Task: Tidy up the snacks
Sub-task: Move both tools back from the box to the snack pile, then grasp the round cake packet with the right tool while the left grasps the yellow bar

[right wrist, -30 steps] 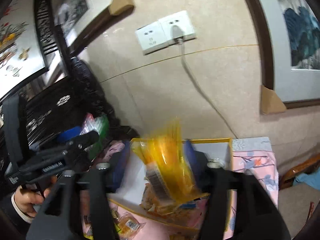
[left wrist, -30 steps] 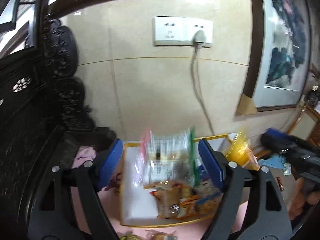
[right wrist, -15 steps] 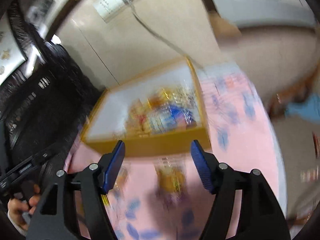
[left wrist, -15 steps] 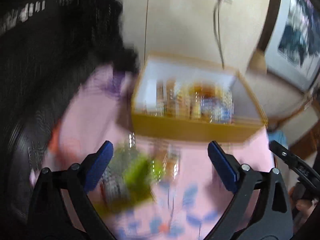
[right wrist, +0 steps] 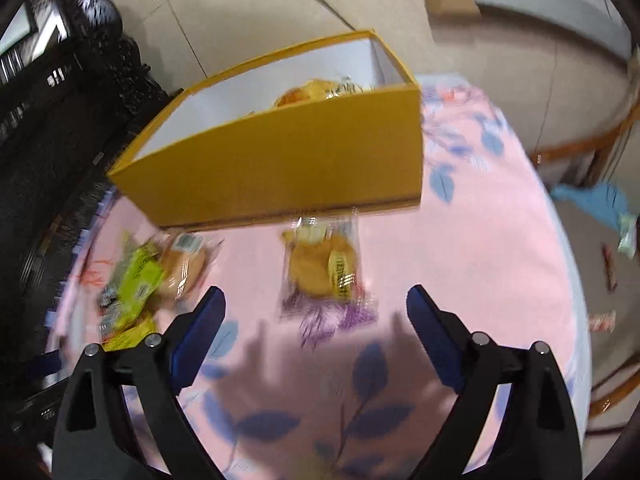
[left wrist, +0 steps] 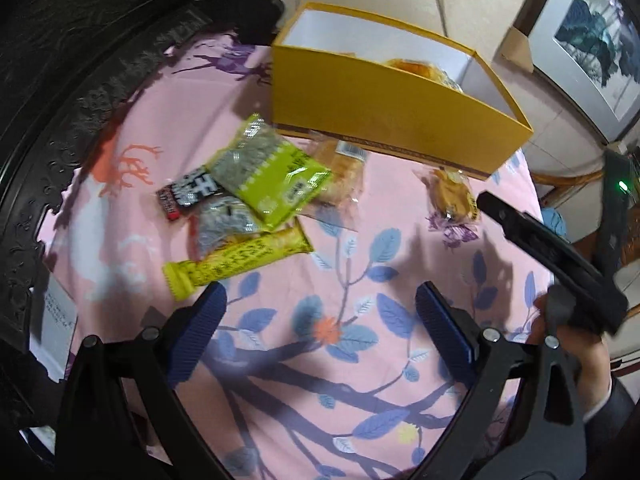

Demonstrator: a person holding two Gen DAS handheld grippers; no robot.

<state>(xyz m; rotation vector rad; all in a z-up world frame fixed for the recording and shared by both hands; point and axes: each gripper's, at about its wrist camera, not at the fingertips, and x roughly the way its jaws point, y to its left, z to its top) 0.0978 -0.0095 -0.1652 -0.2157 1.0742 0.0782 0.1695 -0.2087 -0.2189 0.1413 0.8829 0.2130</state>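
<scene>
A yellow box stands on the pink floral cloth with some snacks inside. In front of it lie loose snacks: a green packet, a dark packet, a long yellow bar, a clear-wrapped bun and a wrapped pastry. My left gripper is open and empty, just in front of the yellow bar. My right gripper is open and empty, just in front of the pastry; its arm shows in the left wrist view.
A dark carved wooden chair borders the table on the left. A tiled wall with a cable rises behind the box. A wooden chair and small items on the floor lie to the right of the table edge.
Both grippers held snack packets above the box a second ago. Now both are open and empty, drawn back and lowered over the cloth in front of the box.
</scene>
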